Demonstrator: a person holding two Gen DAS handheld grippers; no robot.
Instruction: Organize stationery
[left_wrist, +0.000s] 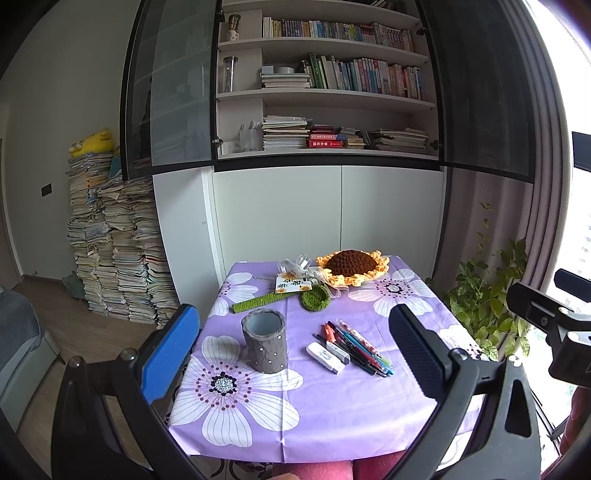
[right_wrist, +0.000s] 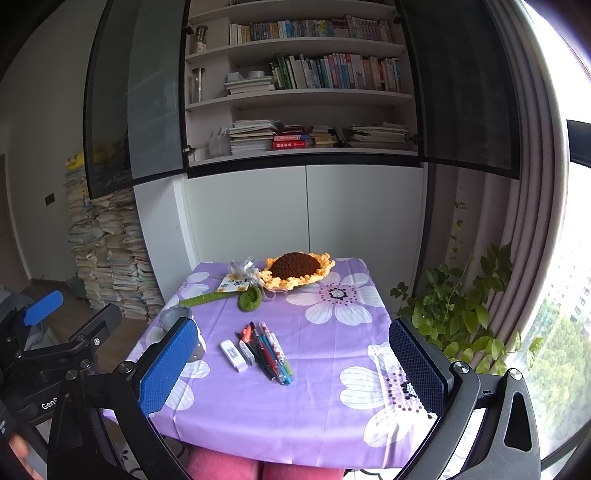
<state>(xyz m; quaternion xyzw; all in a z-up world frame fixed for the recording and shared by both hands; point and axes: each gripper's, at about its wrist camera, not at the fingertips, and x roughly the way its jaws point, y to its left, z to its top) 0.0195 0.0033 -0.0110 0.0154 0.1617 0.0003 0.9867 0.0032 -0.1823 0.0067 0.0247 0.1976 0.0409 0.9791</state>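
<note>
In the left wrist view the left gripper (left_wrist: 295, 354) hangs above the near edge of the table (left_wrist: 332, 424), jaws wide apart and holding nothing, so that the grey pen holder (left_wrist: 265, 341) stands framed just inside its blue finger; the cup sits upright with its mouth open, ready to take things in. Just right of it lie the pens (left_wrist: 354, 345) in a loose bundle, and touching their near side two white erasers (left_wrist: 328, 355), all flat on the purple cloth and apart from the cup, which suggests nothing is sorted yet. The crocheted sunflower (left_wrist: 352, 266) rests at the far edge, out of the working area. In the right wrist view the right gripper (right_wrist: 291, 363) is likewise spread and empty, raised well short of the pens (right_wrist: 267, 350), which lie centred between its fingers, probably as the first pickup. The pen holder (right_wrist: 175, 317) is half hidden behind the blue finger at the left.
</note>
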